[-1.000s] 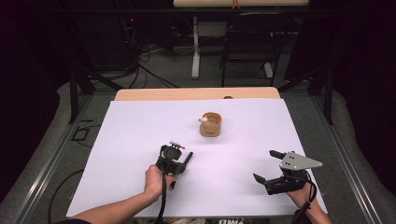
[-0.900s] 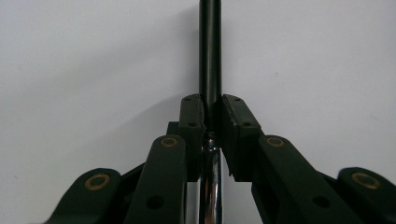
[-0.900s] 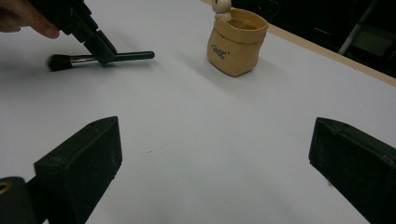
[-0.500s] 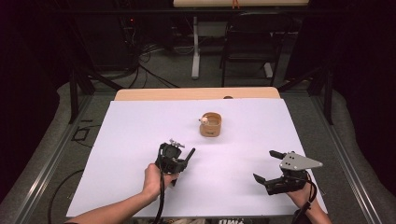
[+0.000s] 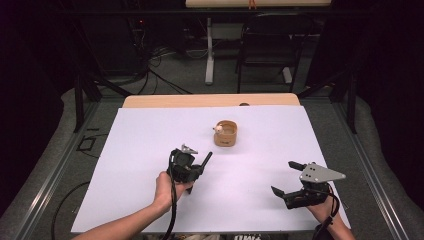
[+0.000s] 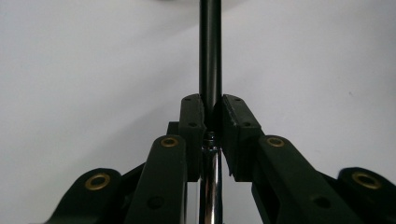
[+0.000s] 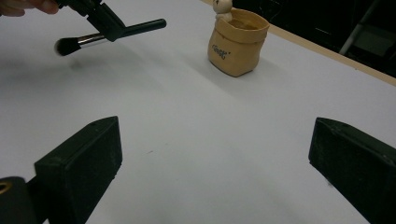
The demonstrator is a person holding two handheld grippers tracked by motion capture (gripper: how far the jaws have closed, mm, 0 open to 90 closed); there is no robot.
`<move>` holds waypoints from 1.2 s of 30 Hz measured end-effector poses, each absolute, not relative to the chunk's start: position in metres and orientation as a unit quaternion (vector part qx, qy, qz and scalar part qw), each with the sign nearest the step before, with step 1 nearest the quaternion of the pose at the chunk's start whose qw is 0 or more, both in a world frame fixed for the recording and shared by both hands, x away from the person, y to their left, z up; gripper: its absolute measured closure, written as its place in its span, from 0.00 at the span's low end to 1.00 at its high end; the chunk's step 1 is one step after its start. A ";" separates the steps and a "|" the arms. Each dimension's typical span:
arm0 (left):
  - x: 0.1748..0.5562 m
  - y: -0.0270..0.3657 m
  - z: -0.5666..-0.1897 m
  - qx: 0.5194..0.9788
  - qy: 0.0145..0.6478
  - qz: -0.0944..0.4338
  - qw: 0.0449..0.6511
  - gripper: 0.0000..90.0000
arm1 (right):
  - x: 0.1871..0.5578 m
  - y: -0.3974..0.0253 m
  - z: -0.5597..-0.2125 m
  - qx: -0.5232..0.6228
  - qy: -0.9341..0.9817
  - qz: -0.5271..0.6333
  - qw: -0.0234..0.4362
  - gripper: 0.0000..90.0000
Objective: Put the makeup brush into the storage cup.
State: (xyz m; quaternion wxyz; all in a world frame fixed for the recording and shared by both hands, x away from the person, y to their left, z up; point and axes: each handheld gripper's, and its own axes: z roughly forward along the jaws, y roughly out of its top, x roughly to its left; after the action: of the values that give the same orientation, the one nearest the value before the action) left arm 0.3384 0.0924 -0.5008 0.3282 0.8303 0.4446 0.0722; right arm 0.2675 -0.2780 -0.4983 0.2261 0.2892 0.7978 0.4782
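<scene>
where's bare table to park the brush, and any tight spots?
Most of the white table is bare: the whole left half beyond the left gripper, and the wide strip between it and the right gripper. The one obstacle is the tan pot, up the table from the brush. Nowhere is crowded.

From my feed: white-covered table (image 5: pixel 150 140) with a wooden far edge, grey floor (image 5: pixel 165 75) with cables (image 5: pixel 155 70), a dark chair (image 5: pixel 265 50) behind, black surroundings.

black-handled brush (image 7: pixel 109 33) held level, near tan pot (image 7: pixel 237 43).
</scene>
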 end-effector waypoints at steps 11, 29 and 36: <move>0.339 0.092 -0.493 0.821 0.432 0.090 0.361 0.88 | 0.267 -0.278 -0.498 0.289 0.798 0.479 0.226 0.02; 0.339 0.089 -0.489 0.820 0.412 0.108 0.382 0.88 | 0.267 -0.278 -0.498 0.289 0.798 0.478 0.225 0.03; 0.339 0.086 -0.487 0.838 0.372 0.110 0.383 0.88 | 0.268 -0.277 -0.499 0.288 0.798 0.480 0.224 0.03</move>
State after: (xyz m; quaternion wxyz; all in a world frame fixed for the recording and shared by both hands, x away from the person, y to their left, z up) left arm 0.3387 0.0865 -0.4866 0.3834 0.8381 0.3722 0.1098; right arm 0.2680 -0.2773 -0.4989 0.2237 0.2876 0.7979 0.4803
